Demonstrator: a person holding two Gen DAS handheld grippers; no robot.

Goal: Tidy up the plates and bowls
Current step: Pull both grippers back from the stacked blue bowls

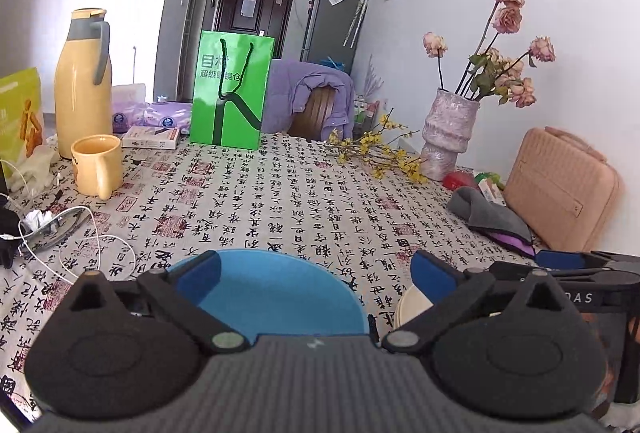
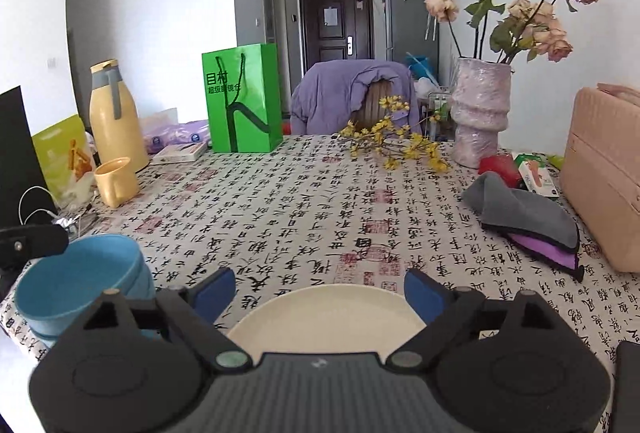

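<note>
Left gripper (image 1: 316,273): jaws spread wide, nothing between the blue pads; it hovers over the blue bowl at the near edge of the table.
Right gripper (image 2: 320,291): jaws spread wide, holding nothing; it hovers over the cream plate.
Blue bowl (image 1: 276,293): near left on the tablecloth, upright. From the right wrist view (image 2: 76,285) it looks like 2 bowls nested, though the lower rim is partly hidden.
Cream plate (image 2: 328,317): flat on the cloth, near centre, just right of the bowl and apart from it. In the left wrist view only its edge (image 1: 410,303) shows behind the right finger.
Tablecloth (image 2: 312,209): pale, printed with black calligraphy and red seals; its middle is bare.
Mug (image 1: 98,165): yellow, far left, upright, handle toward the camera.
Flask (image 1: 82,81): yellow with a grey handle, just behind the mug.
Green bag (image 1: 232,89): standing upright at the far edge, right of the flask.
Vase (image 2: 480,113): pale pink, far right, holding dried roses; yellow blossom sprigs (image 2: 394,145) lie on the cloth to its left.
Grey cloth (image 2: 528,209): folded at the right, over a purple one.
Pink case (image 2: 604,173): standing at the right edge, beside the cloths.
Chair (image 2: 360,97): beyond the far edge, draped with a purple jacket.
</note>
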